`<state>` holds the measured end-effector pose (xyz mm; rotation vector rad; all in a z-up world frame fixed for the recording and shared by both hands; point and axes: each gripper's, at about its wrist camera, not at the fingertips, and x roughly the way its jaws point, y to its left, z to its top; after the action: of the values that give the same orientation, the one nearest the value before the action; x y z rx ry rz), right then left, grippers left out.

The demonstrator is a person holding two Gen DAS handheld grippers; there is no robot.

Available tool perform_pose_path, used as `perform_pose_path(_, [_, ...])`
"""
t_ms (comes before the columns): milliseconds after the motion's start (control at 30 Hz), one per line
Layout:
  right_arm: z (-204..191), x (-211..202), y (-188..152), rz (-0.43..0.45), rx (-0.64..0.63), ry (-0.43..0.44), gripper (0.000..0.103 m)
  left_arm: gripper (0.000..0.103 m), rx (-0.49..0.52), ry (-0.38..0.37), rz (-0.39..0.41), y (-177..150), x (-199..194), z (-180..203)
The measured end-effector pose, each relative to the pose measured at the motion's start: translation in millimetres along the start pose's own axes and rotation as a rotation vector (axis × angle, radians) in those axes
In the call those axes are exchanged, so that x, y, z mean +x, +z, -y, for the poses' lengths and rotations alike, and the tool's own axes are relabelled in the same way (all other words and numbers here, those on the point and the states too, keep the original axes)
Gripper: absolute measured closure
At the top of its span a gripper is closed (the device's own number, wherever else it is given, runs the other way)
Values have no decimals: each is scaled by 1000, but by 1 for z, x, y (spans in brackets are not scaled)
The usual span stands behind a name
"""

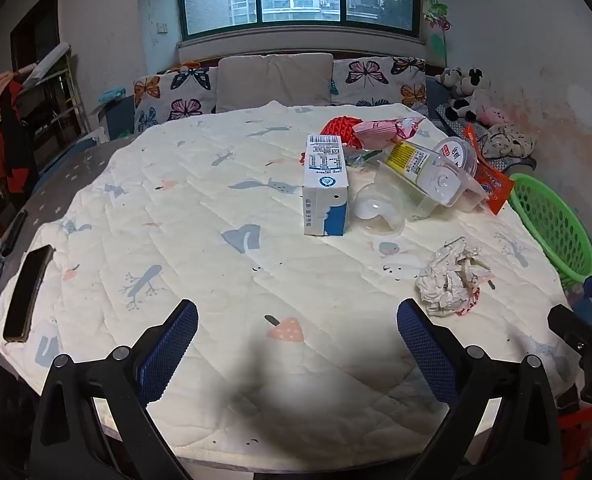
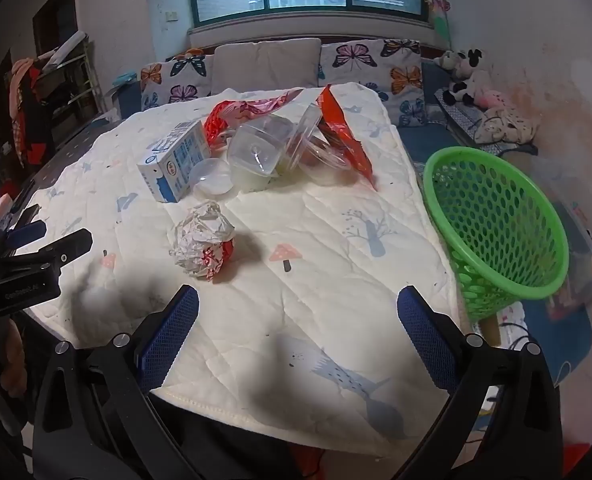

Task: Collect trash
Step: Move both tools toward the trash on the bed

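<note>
A crumpled paper ball (image 1: 451,278) (image 2: 204,240) lies on the quilted table cover (image 1: 216,200) (image 2: 315,240). Behind it stand a blue-and-white milk carton (image 1: 325,188) (image 2: 176,164), a clear dome lid (image 1: 377,210) (image 2: 212,178), clear plastic cups and containers (image 1: 435,176) (image 2: 264,152), and red, pink and orange wrappers (image 1: 491,184) (image 2: 343,136). A green basket (image 1: 551,224) (image 2: 495,224) sits off the table's right edge. My left gripper (image 1: 296,344) is open and empty over the near table edge. My right gripper (image 2: 297,332) is open and empty, right of the paper ball.
A black phone (image 1: 28,292) lies at the table's left edge. A sofa with butterfly cushions (image 1: 276,80) (image 2: 268,64) stands behind the table. Plush toys (image 1: 467,92) (image 2: 467,80) sit at the back right. A clothes rack (image 1: 12,132) stands at the left.
</note>
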<state>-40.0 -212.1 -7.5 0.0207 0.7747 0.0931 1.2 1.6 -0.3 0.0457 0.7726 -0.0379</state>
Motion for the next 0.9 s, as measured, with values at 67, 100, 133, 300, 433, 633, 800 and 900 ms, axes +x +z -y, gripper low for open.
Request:
perform_pose_path(67, [0,0,0,0,2,-4,4,6,-1,0,-3,0,1,0])
perform_pose_path(100, [0,1,0,-1,2,-3,4,6,-3,0,-5,0,1,0])
perform_pose_path(133, [0,1,0,-2,1,-3,4,6,-4,-2,-7,0,2,-1])
perform_pose_path(300, [2,-1,1,2,-2,-4,4,6,-7,-3,-7,3,5,-5])
perform_pose_path(433, [2,-4,1,2,-3,-5,4,6,-2,2,0,1,1,-1])
perform_pose_path(633, [1,-2,1,2,-2,-6,4,6,-8,6,3,2,1,-1])
perform_pose_path(800, [0,-2,-1,1,-5,-6,4,6,-8,6,7,2,0,0])
perform_pose_path(900, [2,-1,0,0,-7,-7,4,6,-9,6,8,5,0,-2])
